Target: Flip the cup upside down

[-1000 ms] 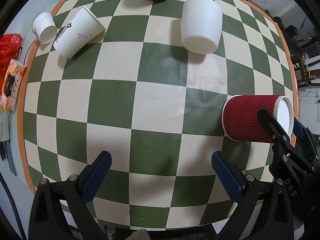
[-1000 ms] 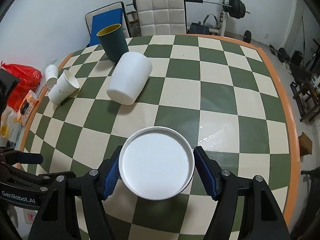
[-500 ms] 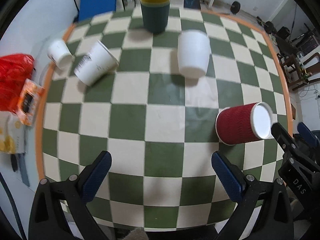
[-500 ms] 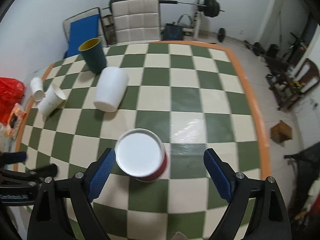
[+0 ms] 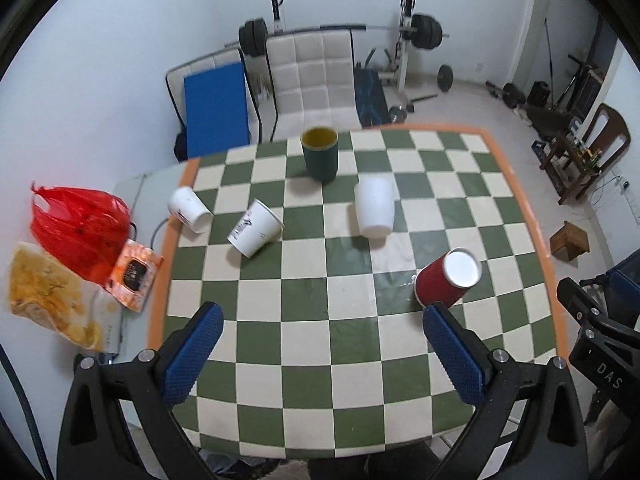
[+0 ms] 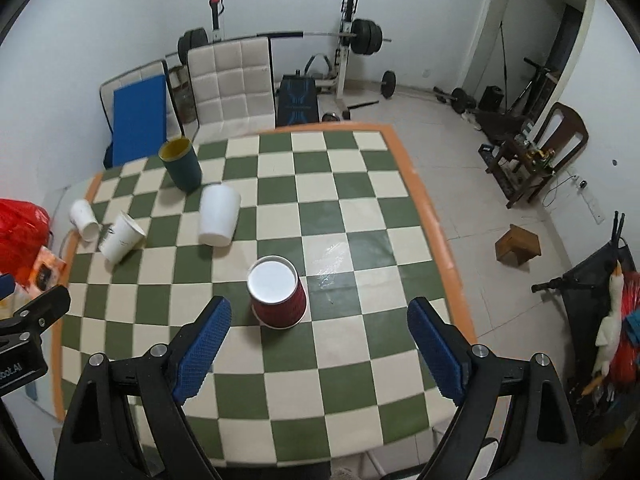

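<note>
A red ribbed paper cup (image 6: 278, 298) stands upside down on the checkered table (image 6: 360, 208), white base up; it also shows in the left wrist view (image 5: 448, 282). My right gripper (image 6: 320, 344) is open and empty, raised above and behind the cup, apart from it. My left gripper (image 5: 322, 354) is open and empty, high over the table's near side, left of the cup.
A white cup (image 6: 218, 220) stands upside down mid-table. A dark green cup (image 6: 180, 170) stands upright at the back. Two white paper cups (image 6: 120, 238) (image 6: 84, 220) lie on their sides at the left. Bags (image 5: 76, 224) lie beyond the left edge.
My right gripper opened, let go of the red cup and drew back and up. The cup now stands upside down on the table. My left gripper also rose and pulled back.
</note>
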A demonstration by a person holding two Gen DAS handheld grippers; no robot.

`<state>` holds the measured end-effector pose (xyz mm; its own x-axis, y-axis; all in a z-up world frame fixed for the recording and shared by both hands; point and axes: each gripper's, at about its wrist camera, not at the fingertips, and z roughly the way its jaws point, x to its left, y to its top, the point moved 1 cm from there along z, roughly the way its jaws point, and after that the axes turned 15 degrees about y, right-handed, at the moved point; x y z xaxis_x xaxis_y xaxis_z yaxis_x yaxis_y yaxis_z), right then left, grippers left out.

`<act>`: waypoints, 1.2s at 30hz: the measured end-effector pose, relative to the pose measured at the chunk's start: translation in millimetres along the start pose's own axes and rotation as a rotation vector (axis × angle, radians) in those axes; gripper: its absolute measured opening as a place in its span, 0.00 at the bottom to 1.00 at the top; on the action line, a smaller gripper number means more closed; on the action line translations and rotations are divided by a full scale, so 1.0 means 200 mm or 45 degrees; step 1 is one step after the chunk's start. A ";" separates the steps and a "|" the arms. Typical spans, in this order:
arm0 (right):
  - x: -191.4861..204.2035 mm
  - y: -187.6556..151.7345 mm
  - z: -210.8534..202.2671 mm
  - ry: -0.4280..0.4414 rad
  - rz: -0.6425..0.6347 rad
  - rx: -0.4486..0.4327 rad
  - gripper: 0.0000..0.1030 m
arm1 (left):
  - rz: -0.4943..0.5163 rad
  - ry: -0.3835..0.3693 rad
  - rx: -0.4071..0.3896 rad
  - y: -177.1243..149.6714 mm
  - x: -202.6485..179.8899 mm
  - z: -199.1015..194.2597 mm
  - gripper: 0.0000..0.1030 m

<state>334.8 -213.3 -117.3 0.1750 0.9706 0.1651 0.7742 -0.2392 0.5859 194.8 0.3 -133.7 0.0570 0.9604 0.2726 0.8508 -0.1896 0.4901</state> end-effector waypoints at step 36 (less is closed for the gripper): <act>-0.03 -0.17 -1.17 0.061 -0.067 -0.120 0.95 | -0.124 -0.016 -0.055 -0.26 0.01 -0.86 1.00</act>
<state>165.2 -216.9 46.6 0.1051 0.9801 0.1685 0.7206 -0.1918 0.6663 61.3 -23.7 -16.4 -0.0181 0.9773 0.2113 0.8291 -0.1034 0.5494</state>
